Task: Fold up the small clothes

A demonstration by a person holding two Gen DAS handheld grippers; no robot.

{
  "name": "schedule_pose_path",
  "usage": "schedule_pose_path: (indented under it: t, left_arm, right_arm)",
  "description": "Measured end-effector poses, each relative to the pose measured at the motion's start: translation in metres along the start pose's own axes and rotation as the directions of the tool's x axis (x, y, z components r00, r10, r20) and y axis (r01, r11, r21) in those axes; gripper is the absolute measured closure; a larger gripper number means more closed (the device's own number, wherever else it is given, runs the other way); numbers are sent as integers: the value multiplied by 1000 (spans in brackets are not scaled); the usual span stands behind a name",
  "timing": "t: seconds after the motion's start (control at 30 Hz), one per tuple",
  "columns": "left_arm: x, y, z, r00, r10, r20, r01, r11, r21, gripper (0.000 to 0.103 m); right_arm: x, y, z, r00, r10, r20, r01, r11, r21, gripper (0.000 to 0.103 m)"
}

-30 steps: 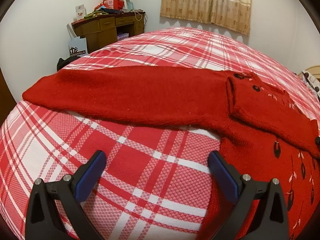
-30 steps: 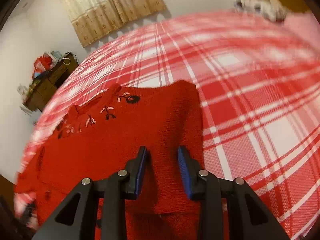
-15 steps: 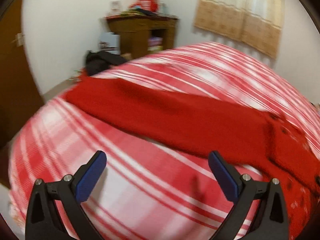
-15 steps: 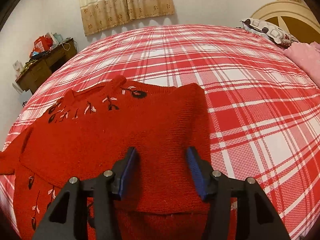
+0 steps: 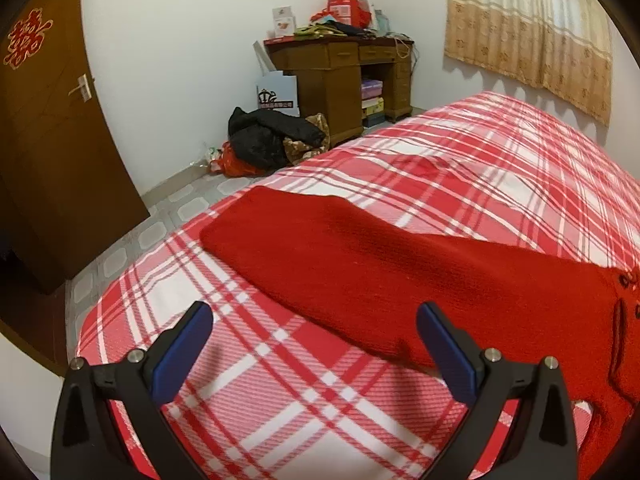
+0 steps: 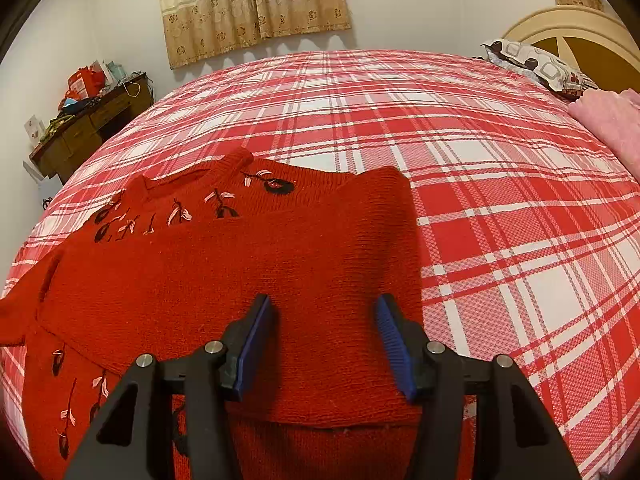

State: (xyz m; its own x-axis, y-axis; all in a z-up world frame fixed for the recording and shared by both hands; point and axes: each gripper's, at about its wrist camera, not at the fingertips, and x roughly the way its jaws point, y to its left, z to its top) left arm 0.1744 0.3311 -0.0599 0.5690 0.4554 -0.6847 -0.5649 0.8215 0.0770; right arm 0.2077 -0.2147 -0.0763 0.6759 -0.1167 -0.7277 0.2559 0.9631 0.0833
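Currently, by item:

Bed [image 5: 500, 168]: covered by a red-and-white plaid sheet; it carries the garment in both views.

Red sweater [image 6: 240, 280]: knitted, lying flat on the bed. In the right wrist view one sleeve is folded across the chest, its cuff edge near the bottom of the frame. Dark and pink embroidered leaves run along the neckline and down the lower left of the body.

Left sleeve [image 5: 380, 264]: stretched out flat across the plaid sheet toward the bed's corner, its cuff end lying near the bed's edge.

Door [image 5: 48, 140]: brown, at the left of the left wrist view, with a red paper emblem near the top.

Wooden desk [image 5: 340, 80]: against the far wall, cluttered on top; a dark pile of clothing lies on the floor beside it.

Left hand-held gripper [image 5: 312, 336]: jaws spread wide, above the plaid sheet, just short of the outstretched sleeve; nothing is held.

Right hand-held gripper [image 6: 324, 340]: jaws parted, over the folded sleeve; no fabric is pinched between the blue pads [image 6: 252, 344].

Pillow [image 6: 536, 64]: patterned, at the headboard, well apart from the sweater.
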Motion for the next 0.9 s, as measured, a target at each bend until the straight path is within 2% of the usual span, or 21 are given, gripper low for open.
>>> schedule_pose_path:
  t: [0.37,0.47,0.53,0.6,0.63,0.67,0.73,0.8,0.9]
  left_arm:
    - [12,-1,16,1000,16,1,-16,1000,5,0]
    - [25,15,27,1000,10,-18,-11,996,-83,0]
    - [40,32,34,999,5,-41,-12,983,-185,0]
    - [56,44,37,996,-4,-90,-21,962,-273,5]
    - [67,51,37,992,-31,-124,-11,946,-323,10]
    - [73,53,37,990,-35,-137,-14,939,-343,9]
    - [77,49,41,992,-1,-124,-39,945,-324,11]
    - [81,42,43,992,-3,-128,-36,952,-304,13]
    - [87,39,45,993,8,-121,-43,956,-290,24]
  right_arm:
    - [1,2,0,1000,-11,-3,10,1000,-14,44]
    - [1,2,0,1000,-12,-3,12,1000,-16,44]
    - [1,2,0,1000,-12,-2,12,1000,-16,44]
    - [1,2,0,1000,-12,-2,12,1000,-16,44]
    - [1,2,0,1000,-12,-2,11,1000,-16,44]
    - [1,2,0,1000,-12,-3,12,1000,-16,44]
    - [1,2,0,1000,-11,-2,11,1000,-16,44]
    - [1,2,0,1000,-11,-2,11,1000,-16,44]
    - [1,2,0,1000,-12,-2,12,1000,-16,43]
